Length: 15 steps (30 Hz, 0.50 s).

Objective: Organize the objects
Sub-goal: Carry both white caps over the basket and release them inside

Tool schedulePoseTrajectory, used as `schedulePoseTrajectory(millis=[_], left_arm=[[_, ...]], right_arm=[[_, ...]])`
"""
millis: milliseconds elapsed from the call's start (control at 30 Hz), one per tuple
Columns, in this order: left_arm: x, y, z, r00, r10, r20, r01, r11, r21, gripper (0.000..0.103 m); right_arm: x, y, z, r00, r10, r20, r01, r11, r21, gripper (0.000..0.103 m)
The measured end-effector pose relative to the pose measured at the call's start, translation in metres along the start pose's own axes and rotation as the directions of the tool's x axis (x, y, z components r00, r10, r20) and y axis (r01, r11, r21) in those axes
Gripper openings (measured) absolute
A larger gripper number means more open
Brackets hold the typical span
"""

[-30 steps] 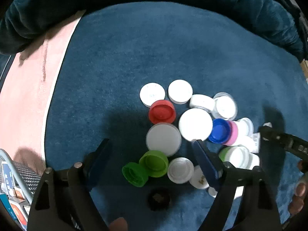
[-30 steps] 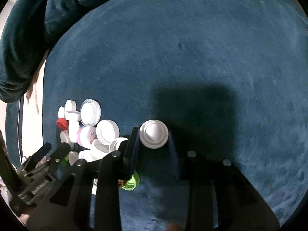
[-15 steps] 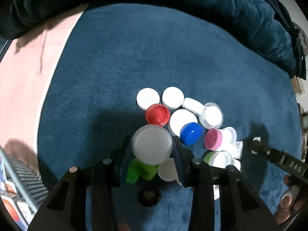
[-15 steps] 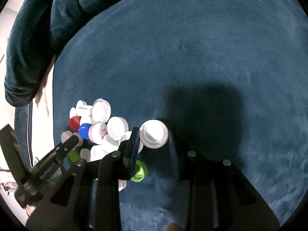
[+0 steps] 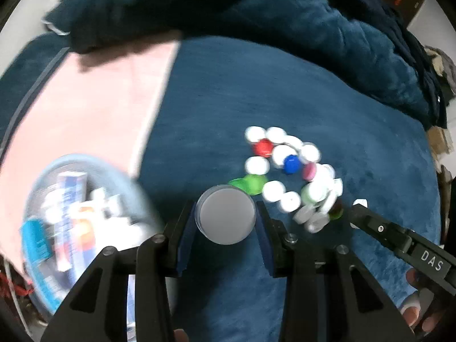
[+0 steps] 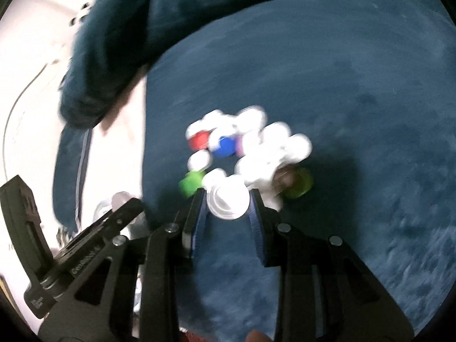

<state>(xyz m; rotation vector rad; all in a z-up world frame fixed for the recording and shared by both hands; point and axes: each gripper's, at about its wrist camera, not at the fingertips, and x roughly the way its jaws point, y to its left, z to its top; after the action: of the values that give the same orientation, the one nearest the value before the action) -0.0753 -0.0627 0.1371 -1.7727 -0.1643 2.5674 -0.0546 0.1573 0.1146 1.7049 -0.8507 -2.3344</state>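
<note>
My left gripper (image 5: 225, 218) is shut on a large white lid (image 5: 226, 216) and holds it above the blue carpet. My right gripper (image 6: 228, 203) is shut on a smaller white cap (image 6: 228, 201), also lifted. Below lies a blurred pile of caps (image 5: 287, 171), mostly white, with a red cap (image 5: 262, 147), a blue cap (image 5: 292, 164), a pink one and green caps (image 5: 249, 183). The same pile shows in the right wrist view (image 6: 248, 148). The right gripper's body (image 5: 399, 239) shows at the lower right of the left wrist view.
A pale blue basket (image 5: 114, 171) holding boxes and small packets sits at the lower left on a pink mat (image 5: 85, 108). A dark blue blanket (image 5: 256, 14) is heaped along the far side. The left gripper's body (image 6: 57, 245) shows at the right wrist view's lower left.
Both grippers have risen and swung left with their caps held. The pile now looks smaller and farther off. The basket has come into the left wrist view.
</note>
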Motion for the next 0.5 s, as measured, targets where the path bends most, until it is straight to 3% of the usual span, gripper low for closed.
schedulePoseTrajectory(millis=[233, 500], left_arm=[[-0.062, 0.081, -0.041, 0.988, 0.11, 0.105, -0.096, 0.987, -0.13, 0.042], [-0.069, 0.149, -0.053, 0.981, 0.155, 0.113, -0.121, 0.959, -0.257, 0.042]], right_arm=[[0.004, 0.084, -0.04, 0.996, 0.082, -0.026, -0.085, 0.98, -0.179, 0.03], [0.04, 0.153, -0.07, 0.989, 0.099, -0.11, -0.13, 0.937, -0.325, 0.03]])
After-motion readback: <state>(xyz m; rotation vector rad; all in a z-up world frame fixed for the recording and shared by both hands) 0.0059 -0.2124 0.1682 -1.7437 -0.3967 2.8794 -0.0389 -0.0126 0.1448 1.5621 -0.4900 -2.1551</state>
